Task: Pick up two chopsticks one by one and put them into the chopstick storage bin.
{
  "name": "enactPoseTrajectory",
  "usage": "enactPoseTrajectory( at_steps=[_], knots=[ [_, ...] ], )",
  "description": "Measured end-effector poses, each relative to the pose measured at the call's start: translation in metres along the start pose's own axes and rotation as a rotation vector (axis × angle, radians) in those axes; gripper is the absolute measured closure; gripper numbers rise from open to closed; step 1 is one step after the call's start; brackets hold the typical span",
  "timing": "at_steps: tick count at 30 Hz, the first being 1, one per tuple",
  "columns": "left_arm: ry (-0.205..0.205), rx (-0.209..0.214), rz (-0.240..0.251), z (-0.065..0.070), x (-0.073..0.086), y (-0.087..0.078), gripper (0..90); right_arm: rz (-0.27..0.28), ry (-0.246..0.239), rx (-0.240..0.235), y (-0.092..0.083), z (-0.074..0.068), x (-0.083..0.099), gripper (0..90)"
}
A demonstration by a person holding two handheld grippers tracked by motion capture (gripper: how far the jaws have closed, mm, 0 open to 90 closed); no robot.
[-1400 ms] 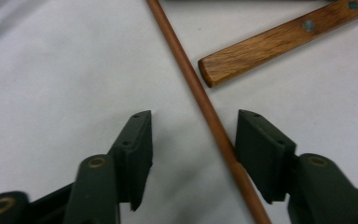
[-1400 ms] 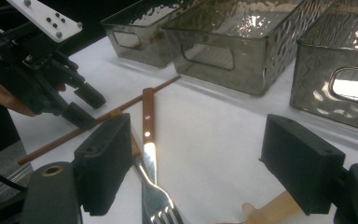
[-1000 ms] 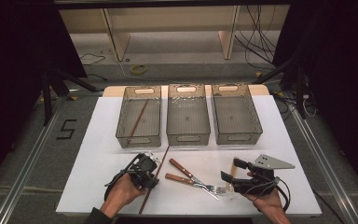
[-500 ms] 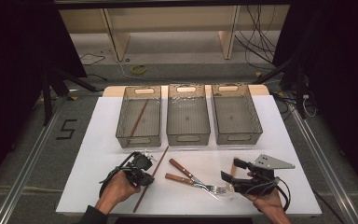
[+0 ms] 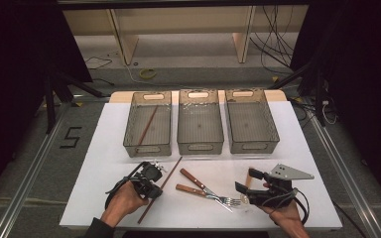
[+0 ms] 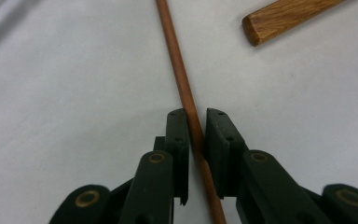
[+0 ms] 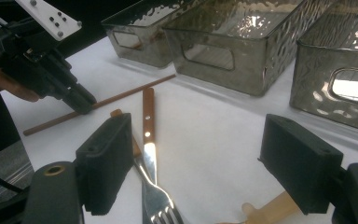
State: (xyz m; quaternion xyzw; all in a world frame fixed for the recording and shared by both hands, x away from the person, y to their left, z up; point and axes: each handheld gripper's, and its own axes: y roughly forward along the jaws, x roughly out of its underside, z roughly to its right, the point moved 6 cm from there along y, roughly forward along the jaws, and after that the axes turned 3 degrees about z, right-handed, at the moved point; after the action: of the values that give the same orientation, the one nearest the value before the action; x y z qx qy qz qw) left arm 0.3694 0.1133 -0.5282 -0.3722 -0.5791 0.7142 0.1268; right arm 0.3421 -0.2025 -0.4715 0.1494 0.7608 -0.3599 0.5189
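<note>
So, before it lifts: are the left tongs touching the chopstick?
Touching: in the left gripper view, the left tongs pinch the chopstick between both pads.

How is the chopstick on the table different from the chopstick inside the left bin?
The chopstick on the table lies flat on the white surface; the chopstick in the left bin leans inside it. The left hand-held gripper is shut on the table one; the bin one is untouched. Both are thin brown sticks.

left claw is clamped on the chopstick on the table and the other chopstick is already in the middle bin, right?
Not quite. The left claw is clamped on the chopstick on the table, with its jaws having just been closing, but the other chopstick lies in the left bin, not the middle bin, as the high view shows.
</note>
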Motion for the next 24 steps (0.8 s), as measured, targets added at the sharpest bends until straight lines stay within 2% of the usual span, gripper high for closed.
enactPoseTrajectory(
  at_steps=[15,24],
  knots=[
    [0.007,0.002,0.013,-0.0010,0.0005,-0.0003,84.1,0.001,-0.001,-0.003,0.0002,-0.0002,-0.0002,26.2],
    [0.007,0.004,0.054,-0.0056,-0.0017,-0.0043,84.2,0.002,0.000,-0.003,0.0000,-0.0001,-0.0003,26.2]
  ],
)
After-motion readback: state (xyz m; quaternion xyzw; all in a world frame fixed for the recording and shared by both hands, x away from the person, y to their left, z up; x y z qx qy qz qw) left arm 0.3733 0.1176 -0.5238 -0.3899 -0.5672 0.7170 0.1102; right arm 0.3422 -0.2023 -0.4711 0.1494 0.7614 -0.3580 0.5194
